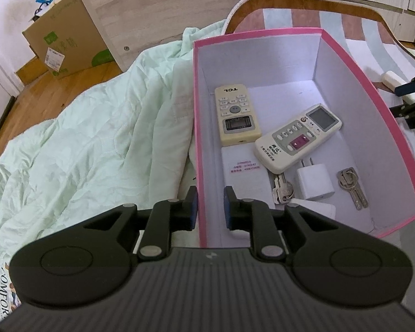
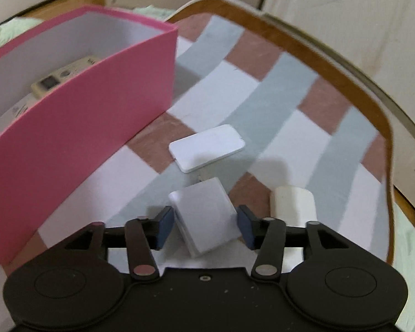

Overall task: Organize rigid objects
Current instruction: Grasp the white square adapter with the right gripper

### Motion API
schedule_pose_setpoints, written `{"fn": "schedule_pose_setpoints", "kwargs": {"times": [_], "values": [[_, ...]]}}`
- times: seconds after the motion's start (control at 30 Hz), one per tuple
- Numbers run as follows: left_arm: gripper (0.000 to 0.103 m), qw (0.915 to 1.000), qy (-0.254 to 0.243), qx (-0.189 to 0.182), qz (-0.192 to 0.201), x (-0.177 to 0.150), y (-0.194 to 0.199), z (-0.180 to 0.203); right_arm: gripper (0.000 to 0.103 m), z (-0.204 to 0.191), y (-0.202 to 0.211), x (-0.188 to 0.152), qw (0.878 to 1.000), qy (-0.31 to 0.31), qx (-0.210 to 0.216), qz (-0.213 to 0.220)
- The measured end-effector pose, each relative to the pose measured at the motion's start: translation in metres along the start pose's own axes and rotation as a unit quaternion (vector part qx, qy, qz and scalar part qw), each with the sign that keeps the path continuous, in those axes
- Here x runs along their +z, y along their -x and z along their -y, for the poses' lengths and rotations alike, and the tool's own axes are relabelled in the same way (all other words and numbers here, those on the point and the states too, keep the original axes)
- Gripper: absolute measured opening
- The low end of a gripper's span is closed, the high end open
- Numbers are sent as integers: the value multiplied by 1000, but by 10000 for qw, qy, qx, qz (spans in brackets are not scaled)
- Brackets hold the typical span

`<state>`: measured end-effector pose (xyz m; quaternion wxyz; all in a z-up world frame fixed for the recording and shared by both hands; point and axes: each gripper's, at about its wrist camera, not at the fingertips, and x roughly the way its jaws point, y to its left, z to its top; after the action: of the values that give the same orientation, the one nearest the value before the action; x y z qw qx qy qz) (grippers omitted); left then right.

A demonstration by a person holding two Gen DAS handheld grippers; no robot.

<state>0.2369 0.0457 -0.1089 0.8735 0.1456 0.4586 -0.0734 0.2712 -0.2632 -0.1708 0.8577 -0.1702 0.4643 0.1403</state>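
Observation:
A pink box [image 1: 370,116] with white walls inside stands on a checked mat [image 2: 276,105]. In it lie a cream TCL remote [image 1: 236,112], a white remote [image 1: 298,138], a plug charger [image 1: 314,181] and two sets of keys [image 1: 351,188]. My left gripper [image 1: 210,207] straddles the box's near left wall, jaws slightly apart and not pressing it. My right gripper [image 2: 206,227] is open around a white square block [image 2: 204,218] on the mat; its pads stand beside the block without clamping it. A flat white slab [image 2: 207,148] and a white cylinder [image 2: 293,202] lie close by.
A pale green quilt [image 1: 83,138] covers the bed left of the box. The mat sits on a wooden-rimmed tray [image 2: 373,105]. A cardboard carton [image 1: 63,44] stands on the wood floor beside a light wooden cabinet [image 1: 152,8].

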Motion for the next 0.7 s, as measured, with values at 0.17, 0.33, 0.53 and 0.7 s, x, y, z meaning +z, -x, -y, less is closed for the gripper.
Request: {"fn": "schedule_pose_setpoints", "kwargs": {"times": [0.17,0.33,0.53,0.7], "values": [[19,9996,174,-154,-134,4,-3,-6,62,1,-14,5,9997,61,132,-218],[26,9980,397,-403,-272,7,-4,-12,64,-2,-23,4,9995,-31,36,-311],[29,9966,497,-511,-408,13,-9,-14,60,2,-19,4,9936,-1007,-135,-487],[25,9967,512,-494,-392,14,-10,-16,58,-4,7,-2,9862,-1643,127,-132]]}}
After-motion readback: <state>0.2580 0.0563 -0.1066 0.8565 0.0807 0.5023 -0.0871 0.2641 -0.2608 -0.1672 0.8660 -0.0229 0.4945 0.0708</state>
